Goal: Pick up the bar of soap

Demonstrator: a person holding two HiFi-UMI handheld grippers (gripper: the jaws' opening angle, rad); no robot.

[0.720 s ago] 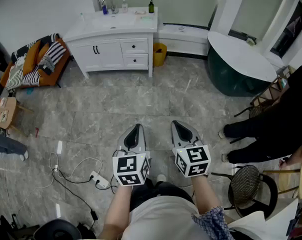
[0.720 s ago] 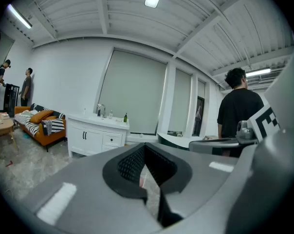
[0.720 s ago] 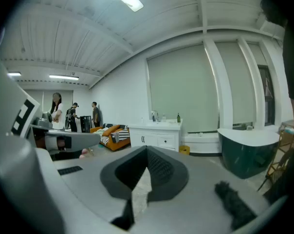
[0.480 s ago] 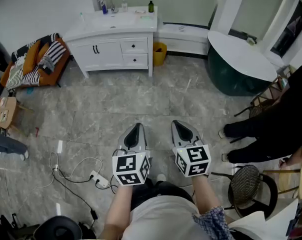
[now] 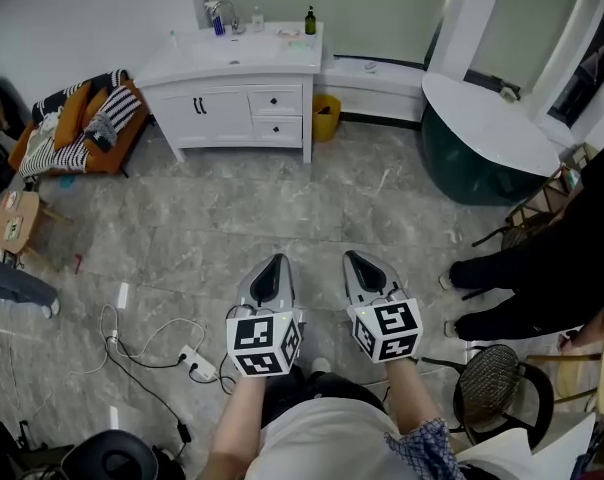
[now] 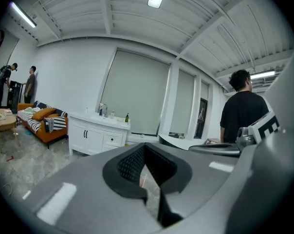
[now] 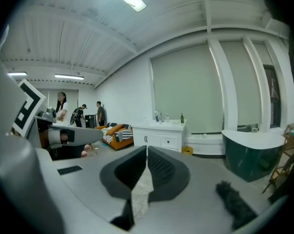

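- The left gripper (image 5: 272, 260) and right gripper (image 5: 355, 258) are held side by side over the floor (image 5: 232, 208), both pressed together with nothing between the jaws.
- A power strip (image 5: 198, 361) with cables is seen at the left, and a person's legs (image 5: 512, 268) at the right.
- Well ahead, a white cabinet (image 5: 237, 98) carries a dark bottle (image 5: 310, 20).
- The soap (image 5: 298, 38) seems to be the small pale piece on that tabletop, near the bottle; its axis cannot be told.

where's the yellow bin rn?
Head view, upper middle: the yellow bin stands on the floor against the right end of the white vanity cabinet, almost straight below the dark bottle on the countertop.
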